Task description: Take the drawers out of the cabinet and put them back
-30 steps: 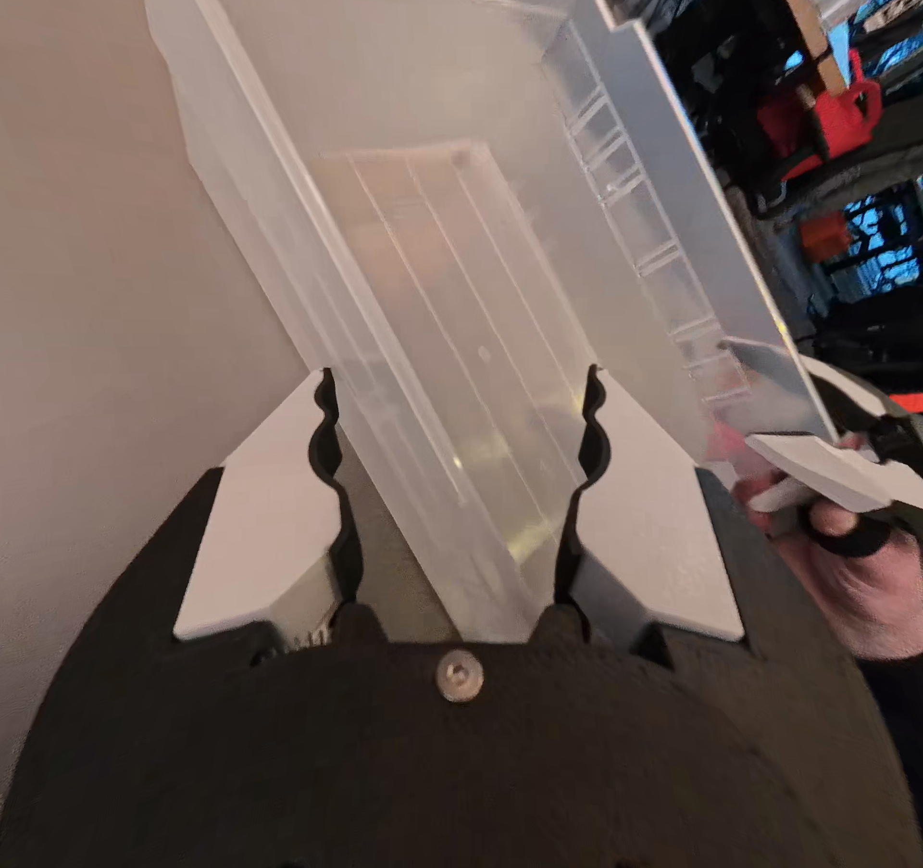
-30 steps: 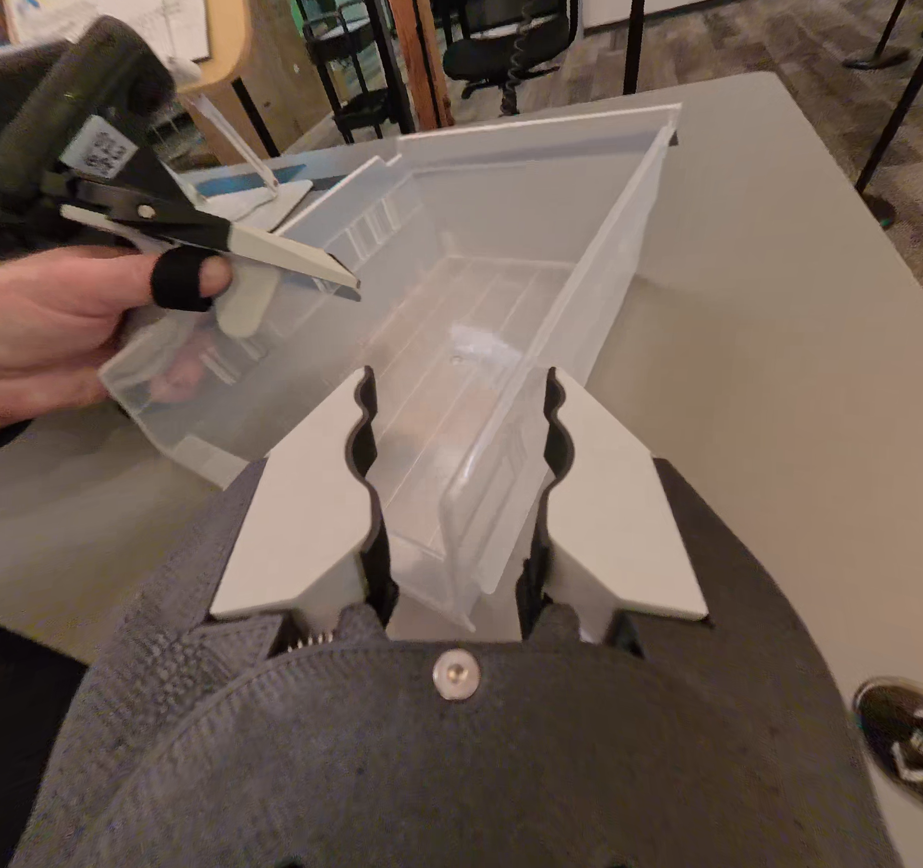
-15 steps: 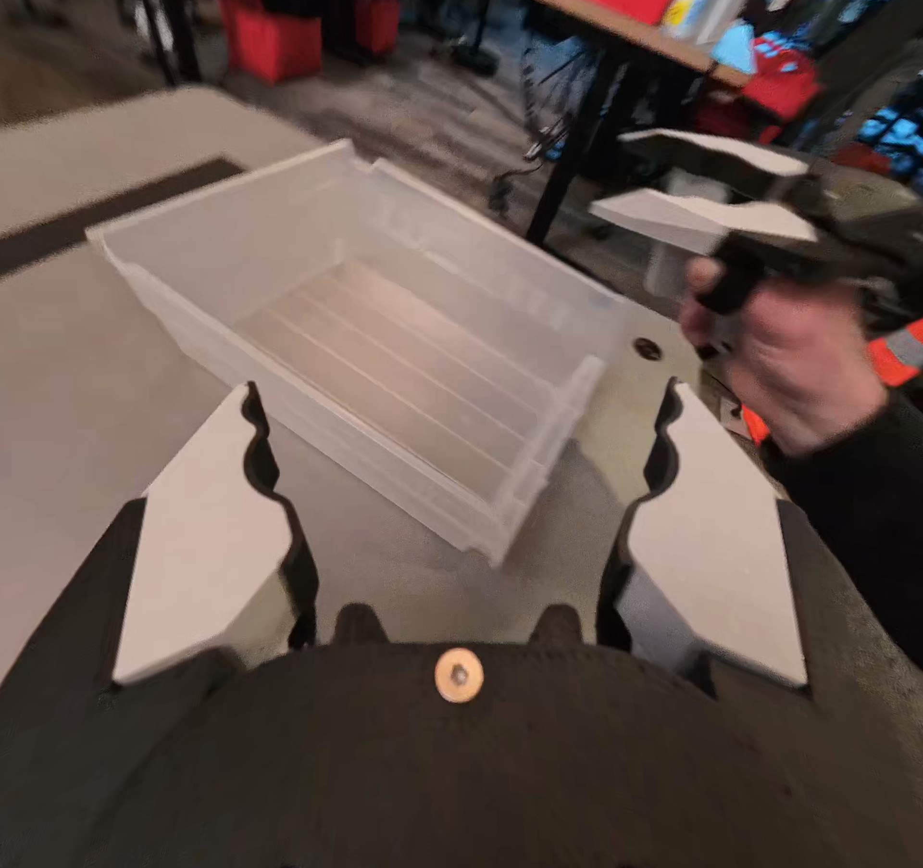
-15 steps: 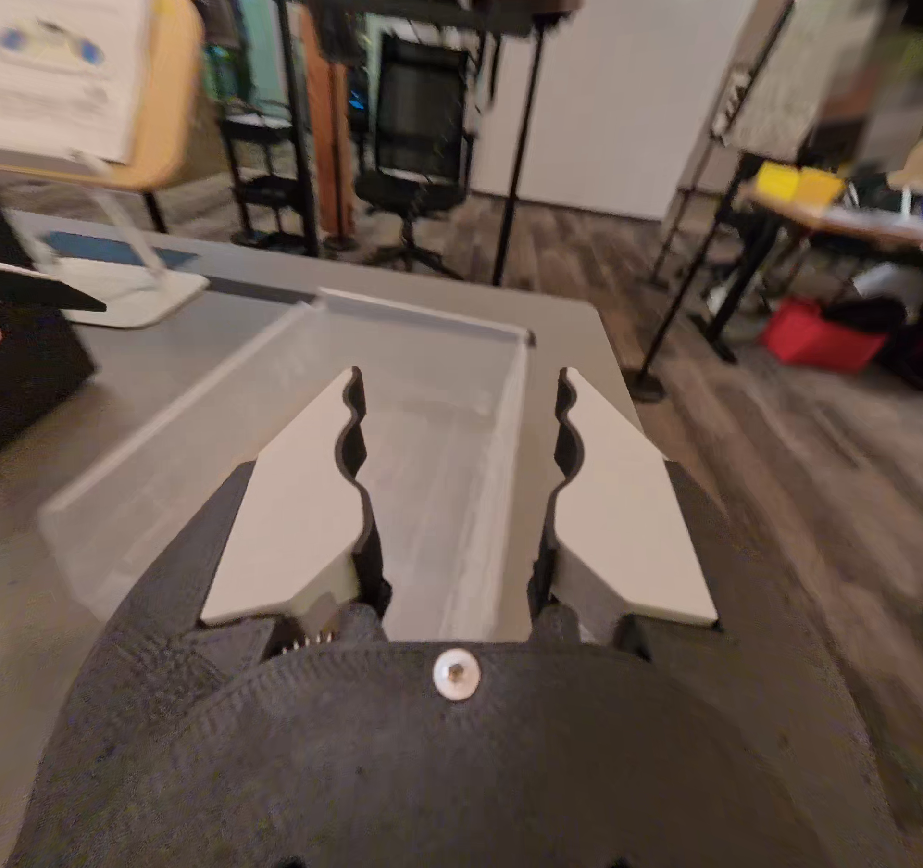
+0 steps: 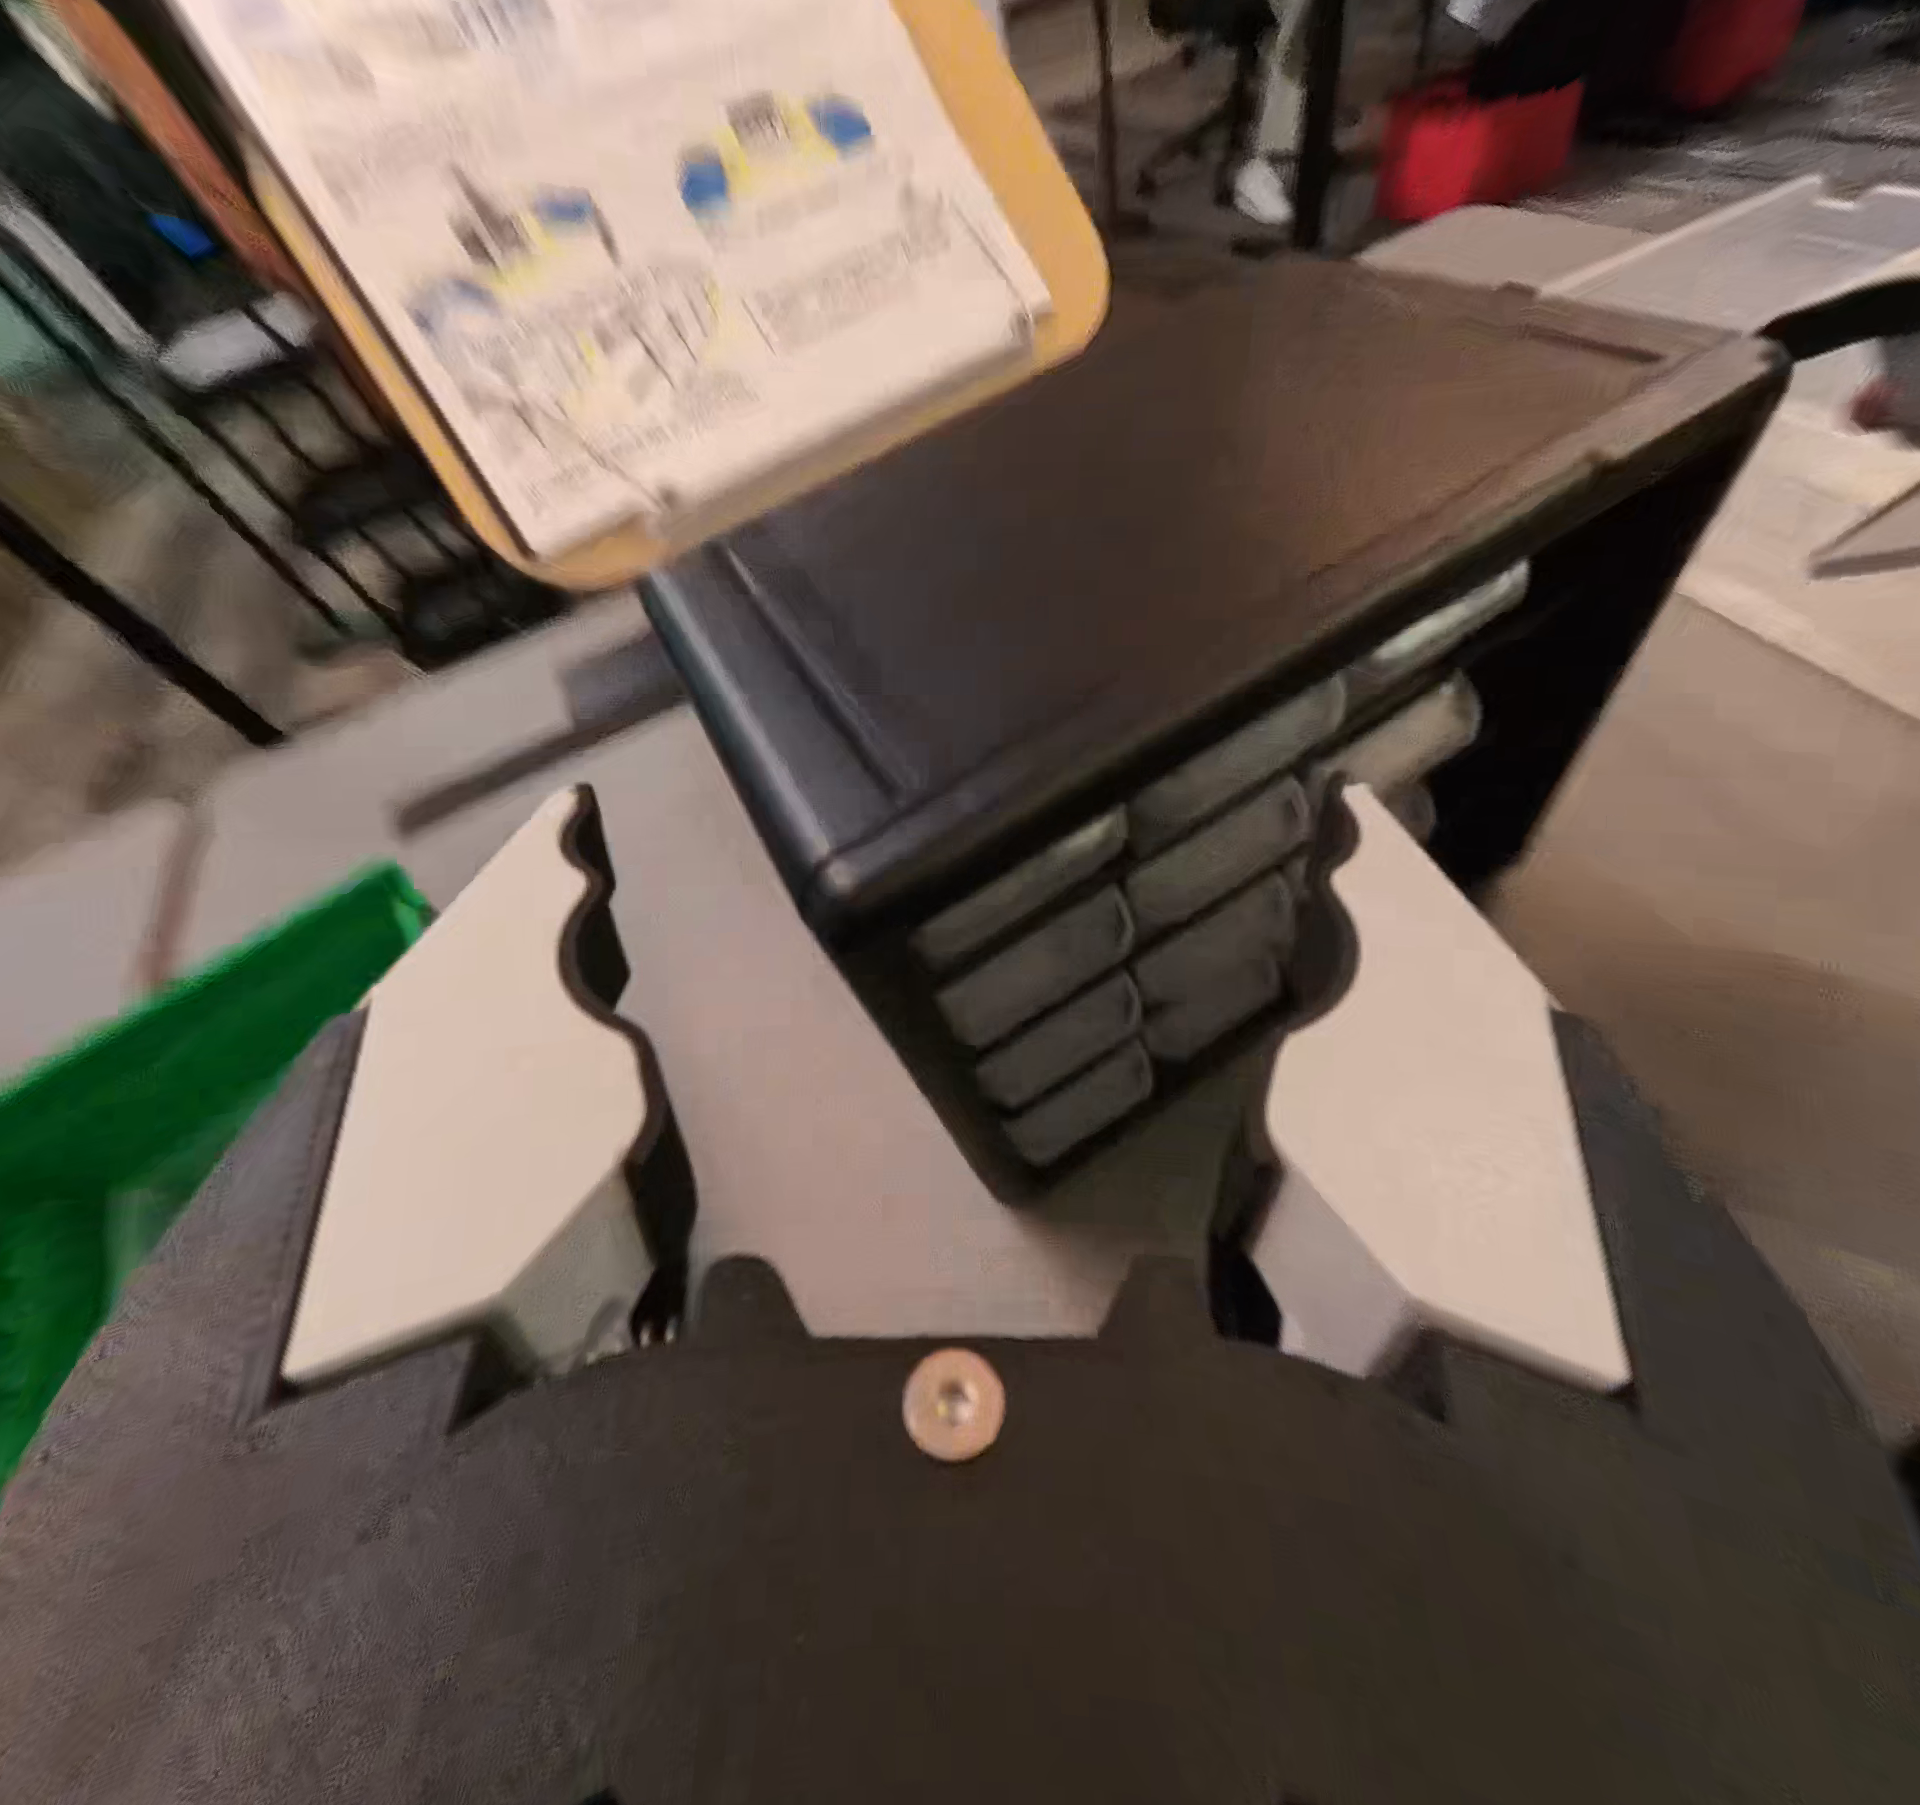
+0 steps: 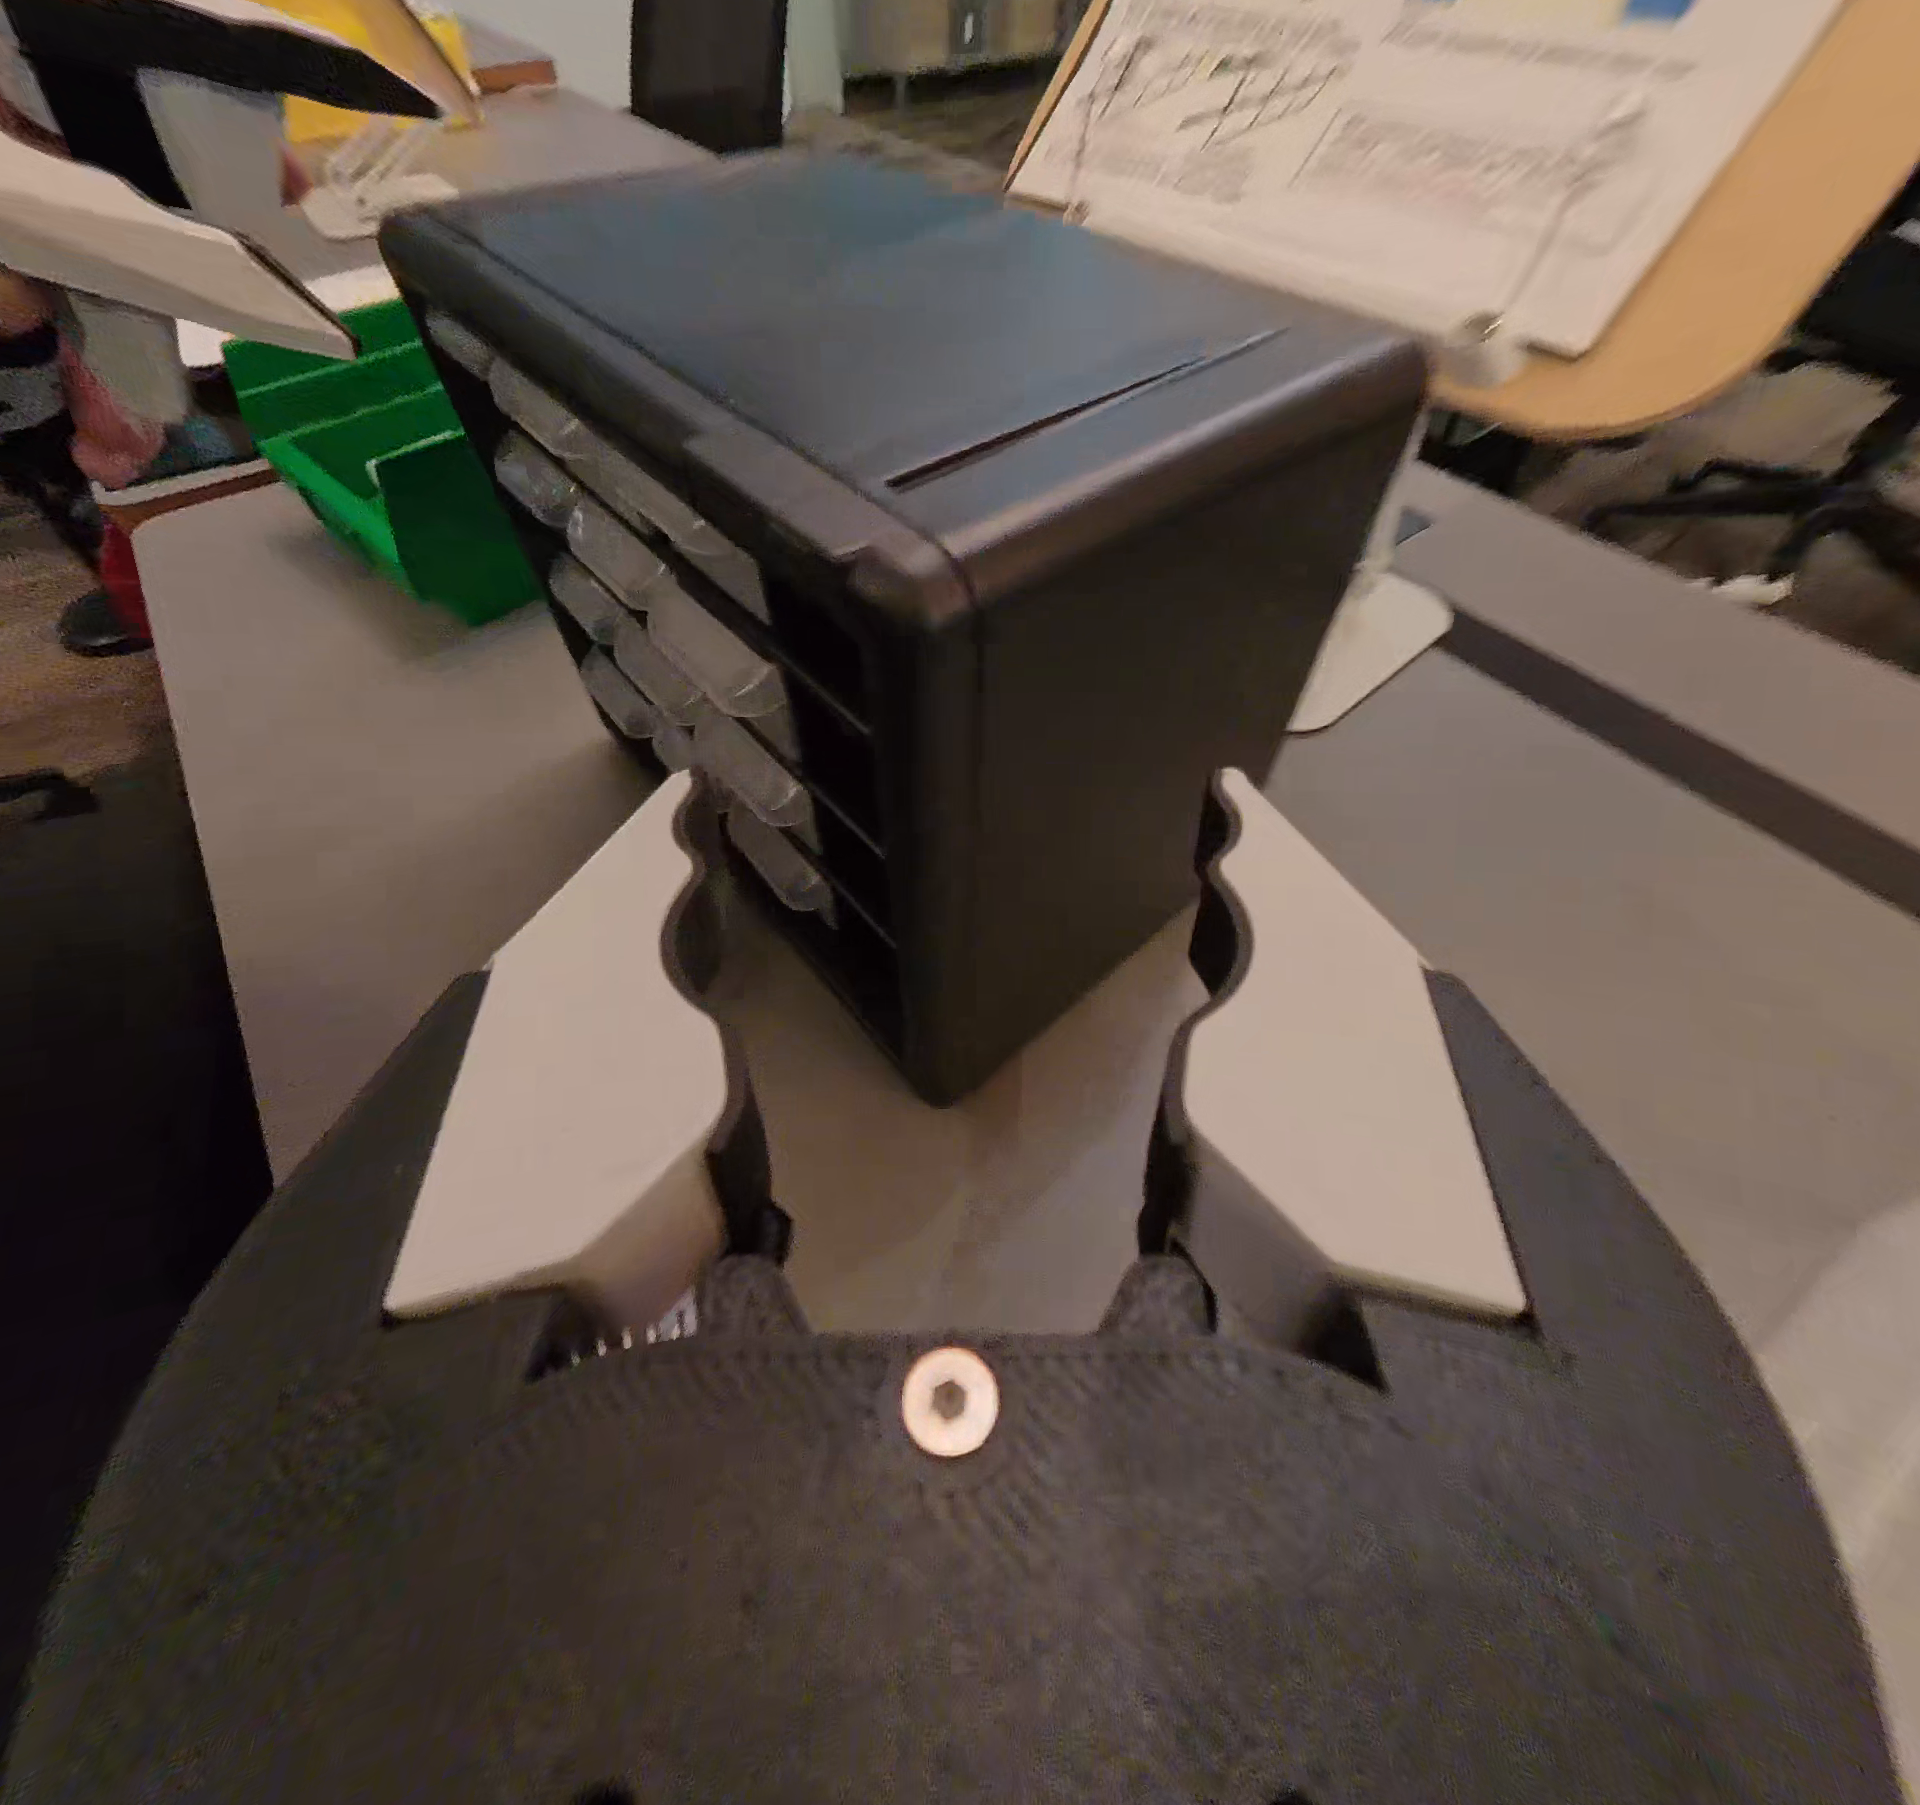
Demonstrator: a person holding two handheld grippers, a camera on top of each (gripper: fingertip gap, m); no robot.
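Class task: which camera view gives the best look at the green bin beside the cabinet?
The right wrist view: the green bin shows its stepped walls, left of the black cabinet. The left wrist view catches only a blurred green corner at the frame edge.

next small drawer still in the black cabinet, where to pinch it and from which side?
Hedged call: pinch the protruding clear front lip of a small drawer, coming straight at the open face of the cabinet. Only the fronts stick out; the bodies sit inside the black shell, and the top and side walls are closed. Both the left gripper and the right gripper are open and empty.
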